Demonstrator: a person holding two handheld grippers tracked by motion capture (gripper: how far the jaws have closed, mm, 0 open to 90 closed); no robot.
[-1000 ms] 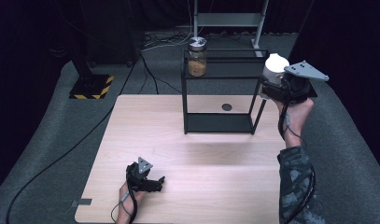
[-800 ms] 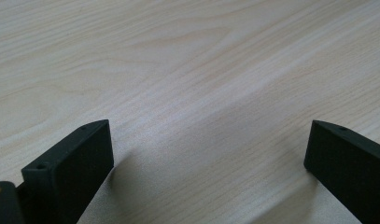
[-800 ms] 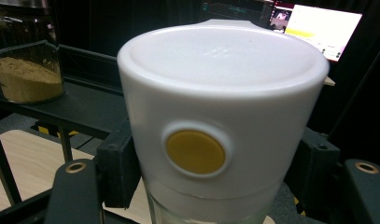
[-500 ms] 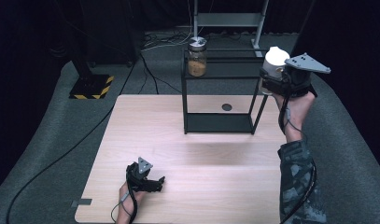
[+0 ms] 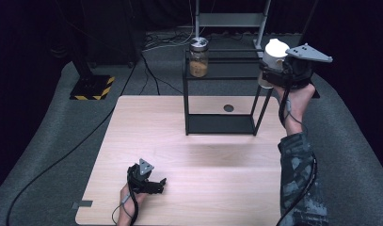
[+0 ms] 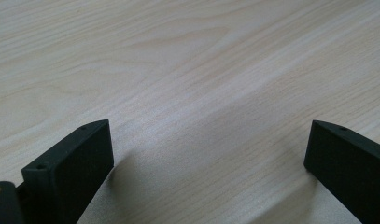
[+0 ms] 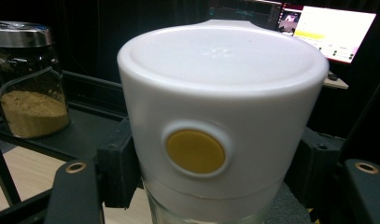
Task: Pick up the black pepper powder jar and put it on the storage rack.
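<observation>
My right gripper [image 5: 273,70] is shut on a jar with a white lid [image 5: 275,52], held up beside the right end of the black shelf rack's [image 5: 222,125] top level. In the right gripper view the white lid [image 7: 222,98] with a yellow round button sits between the two black jaws, glass showing below it. A glass jar of brown powder [image 5: 198,59] with a metal lid stands on the rack's top shelf, also seen as the powder jar [image 7: 31,88]. My left gripper [image 5: 160,184] rests low on the wooden table [image 5: 147,127] near its front edge, its jaws wide open over bare wood [image 6: 201,93].
The rack stands at the table's far side with a lower shelf. A round hole [image 5: 228,108] marks the tabletop under the rack. Cables and a yellow-black striped base [image 5: 91,88] lie on the floor at the far left. A lit monitor [image 7: 332,32] shows behind the jar.
The right hand has lifted the white-lidded jar a little higher and slightly left, toward the rack's top level. The left gripper has stayed in place.
</observation>
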